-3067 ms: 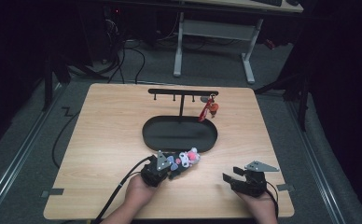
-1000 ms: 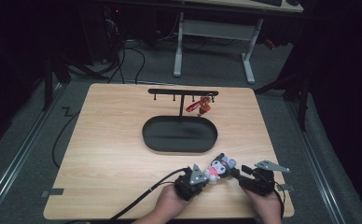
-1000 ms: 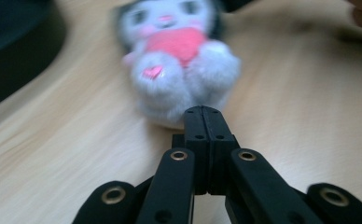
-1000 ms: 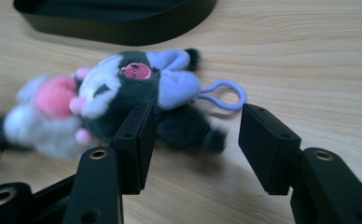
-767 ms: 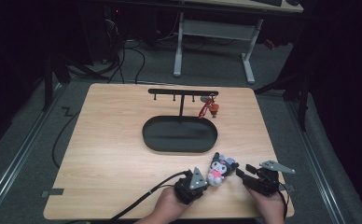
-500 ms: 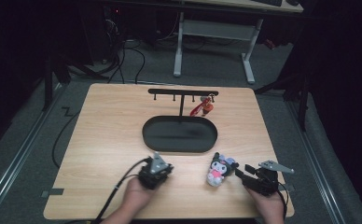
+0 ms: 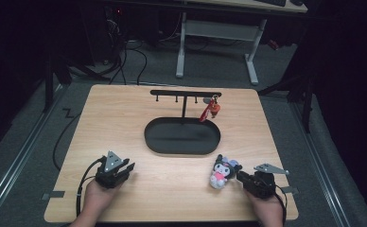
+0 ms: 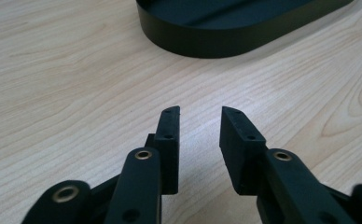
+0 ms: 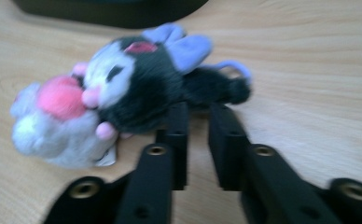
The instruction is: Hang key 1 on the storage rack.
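A small plush toy (image 7: 223, 171), black and grey with purple ears and a pink patch, lies on the wooden table (image 7: 125, 123) at the front right. In the right gripper view the plush toy (image 9: 123, 93) lies across the tips of my right gripper (image 9: 200, 108). Its jaws have just been closing and now pinch the toy's black edge. In the high view that right gripper (image 7: 241, 176) sits just right of the toy. My left gripper (image 7: 126, 168) rests at the front left. The left gripper (image 8: 200, 112) has just been opening its jaws, with nothing between them.
A black oval tray (image 7: 181, 137) lies mid-table, its wall (image 8: 226, 39) ahead of the left gripper. Behind it stands a black hook rack (image 7: 185, 93) with a red keychain (image 7: 211, 109) hanging at its right end. Bare wood stretches between the two grippers.
The left gripper let go of the plush toy and moved left along the table's front. The toy stays by the right gripper, whose jaws narrowed on it. The keychain swings slightly.
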Tool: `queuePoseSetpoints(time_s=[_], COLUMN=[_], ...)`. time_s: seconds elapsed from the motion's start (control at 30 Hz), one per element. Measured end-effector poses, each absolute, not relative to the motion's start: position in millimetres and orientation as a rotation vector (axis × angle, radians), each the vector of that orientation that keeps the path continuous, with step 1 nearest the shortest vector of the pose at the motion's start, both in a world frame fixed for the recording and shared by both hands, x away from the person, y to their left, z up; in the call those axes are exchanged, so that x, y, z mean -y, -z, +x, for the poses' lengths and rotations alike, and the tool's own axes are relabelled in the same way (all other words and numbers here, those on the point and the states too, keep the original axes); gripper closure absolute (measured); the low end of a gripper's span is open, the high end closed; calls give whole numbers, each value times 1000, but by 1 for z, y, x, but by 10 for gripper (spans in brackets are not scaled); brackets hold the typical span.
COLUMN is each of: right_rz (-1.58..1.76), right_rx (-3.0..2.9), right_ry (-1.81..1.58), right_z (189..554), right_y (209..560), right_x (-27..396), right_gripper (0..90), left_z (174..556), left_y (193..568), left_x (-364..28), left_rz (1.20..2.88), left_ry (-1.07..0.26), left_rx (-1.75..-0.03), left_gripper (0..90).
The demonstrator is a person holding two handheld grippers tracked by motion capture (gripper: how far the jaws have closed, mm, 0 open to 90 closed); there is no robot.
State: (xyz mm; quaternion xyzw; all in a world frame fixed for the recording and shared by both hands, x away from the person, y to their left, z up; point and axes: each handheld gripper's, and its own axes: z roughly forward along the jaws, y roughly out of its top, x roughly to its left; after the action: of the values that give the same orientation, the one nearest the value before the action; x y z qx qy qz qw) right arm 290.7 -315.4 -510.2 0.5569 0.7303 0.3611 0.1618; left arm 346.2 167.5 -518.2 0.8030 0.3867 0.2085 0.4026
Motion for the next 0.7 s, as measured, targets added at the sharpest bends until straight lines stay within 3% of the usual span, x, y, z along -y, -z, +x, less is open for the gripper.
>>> queuePoseSetpoints(time_s=[0.07, 0.37, 0.57, 0.7], right_rz=[1580, 1546, 1552, 1576], right_rx=[-2115, -2144, -2143, -2163], right_ry=[-992, -958, -891, -806], right_z=[297, 347, 346, 334], right_y=[512, 501, 497, 496], right_x=[309, 302, 311, 320], right_gripper=[896, 899, 838, 720], left_z=[346, 348, 348, 350], left_y=[519, 521, 522, 522], left_x=[-168, -179, -178, -177], left_rz=[2041, 2015, 2019, 2008], left_ry=[-554, -546, -550, -547], left_rx=[-971, -1029, -1021, -1014], left_gripper=[647, 528, 441, 413])
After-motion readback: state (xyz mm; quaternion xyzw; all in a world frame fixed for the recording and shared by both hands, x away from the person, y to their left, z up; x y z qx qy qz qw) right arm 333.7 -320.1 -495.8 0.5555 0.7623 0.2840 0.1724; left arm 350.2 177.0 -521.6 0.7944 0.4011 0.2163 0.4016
